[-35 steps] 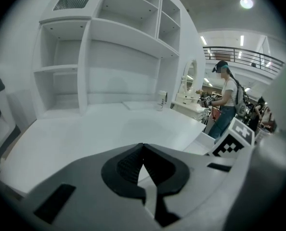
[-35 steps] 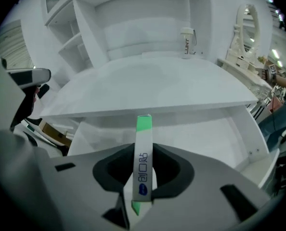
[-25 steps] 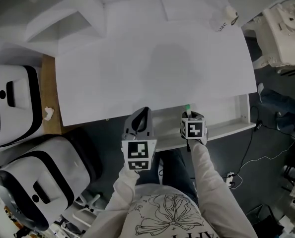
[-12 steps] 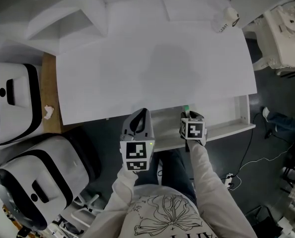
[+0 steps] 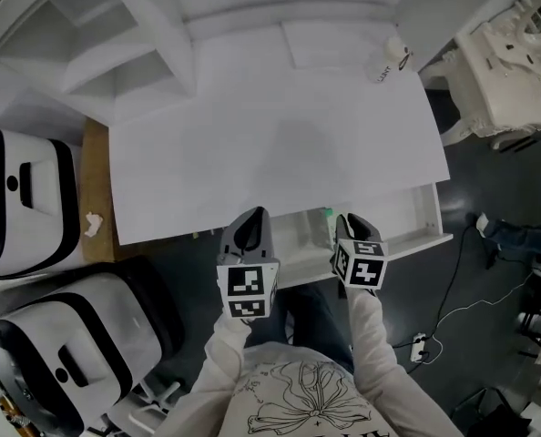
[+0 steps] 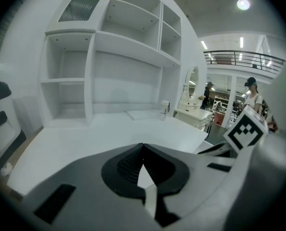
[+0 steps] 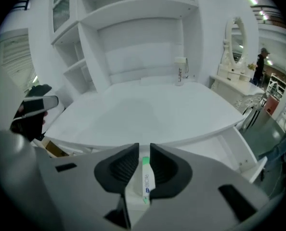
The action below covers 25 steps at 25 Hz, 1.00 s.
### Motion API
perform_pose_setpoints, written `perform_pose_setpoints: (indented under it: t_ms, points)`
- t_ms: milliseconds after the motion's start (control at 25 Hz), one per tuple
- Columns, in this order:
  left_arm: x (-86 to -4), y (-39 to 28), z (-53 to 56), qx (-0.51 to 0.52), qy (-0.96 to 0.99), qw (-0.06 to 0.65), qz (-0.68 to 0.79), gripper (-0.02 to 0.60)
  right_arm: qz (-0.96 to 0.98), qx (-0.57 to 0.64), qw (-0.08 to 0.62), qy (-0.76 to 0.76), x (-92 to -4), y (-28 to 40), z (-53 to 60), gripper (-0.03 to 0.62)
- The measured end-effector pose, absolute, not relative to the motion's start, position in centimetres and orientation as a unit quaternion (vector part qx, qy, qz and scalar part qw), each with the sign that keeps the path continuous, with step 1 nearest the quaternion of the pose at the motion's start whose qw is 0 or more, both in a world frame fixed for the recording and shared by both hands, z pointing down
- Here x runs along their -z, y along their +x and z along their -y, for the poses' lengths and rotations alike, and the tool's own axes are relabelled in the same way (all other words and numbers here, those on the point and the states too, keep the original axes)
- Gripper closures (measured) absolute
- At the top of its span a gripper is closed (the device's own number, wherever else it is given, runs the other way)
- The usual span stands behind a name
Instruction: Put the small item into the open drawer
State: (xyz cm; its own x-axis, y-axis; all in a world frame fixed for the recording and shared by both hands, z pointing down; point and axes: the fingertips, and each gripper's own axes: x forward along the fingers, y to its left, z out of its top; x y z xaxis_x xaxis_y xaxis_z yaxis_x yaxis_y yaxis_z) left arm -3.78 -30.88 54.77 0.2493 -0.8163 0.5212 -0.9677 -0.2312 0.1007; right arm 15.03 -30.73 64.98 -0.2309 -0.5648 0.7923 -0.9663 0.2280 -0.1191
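Observation:
The small item is a white tube with a green cap [image 5: 328,215], and it lies in the open drawer [image 5: 407,215] under the desk's front edge. My right gripper [image 5: 351,220] hovers just right of it over the drawer front. Its jaws are closing. In the right gripper view the tube [image 7: 146,179] shows in the gap of the right gripper [image 7: 143,148], with the pads apart and not pressing on it. My left gripper [image 5: 252,218] is at the desk's front edge, left of the drawer. In its own view the left gripper [image 6: 142,146] is shut and empty.
The white desk [image 5: 280,144] carries a small bottle [image 5: 389,62] at its back right, under white shelving [image 5: 116,71]. Two white-and-black machines [image 5: 25,198] stand on the floor to the left. A white dresser [image 5: 498,80] and floor cables [image 5: 453,289] are on the right.
The tube stuck out from the right gripper's tips; now it lies in the drawer and the right gripper has drawn back toward me. The left gripper has barely moved.

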Motion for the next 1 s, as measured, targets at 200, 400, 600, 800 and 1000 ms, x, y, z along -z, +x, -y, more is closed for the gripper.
perform_pose_setpoints:
  t_ms: [200,400,600,800,1000]
  points:
    - [-51.2,-3.4,30.9,-0.160,0.768,0.184,0.592,0.579,0.732,-0.270,0.253,0.572,-58.1,15.9,31.6,0.559]
    - [-47.6,-3.1,30.8,-0.132,0.772,0.161,0.600,0.578,0.747,-0.225,0.206,0.591,-52.4,16.4,32.0,0.568]
    - [-44.4,-2.8,30.6,-0.112,0.775,0.139,0.607,0.578,0.756,-0.197,0.167,0.602,-48.3,16.9,31.7,0.571]
    - [-41.4,-2.6,30.4,-0.090,0.779,0.115,0.610,0.580,0.763,-0.172,0.136,0.608,-45.2,16.9,31.2,0.576]
    - [-39.4,-2.5,30.2,-0.076,0.780,0.099,0.613,0.579,0.769,-0.147,0.112,0.612,-42.3,17.1,31.0,0.579]
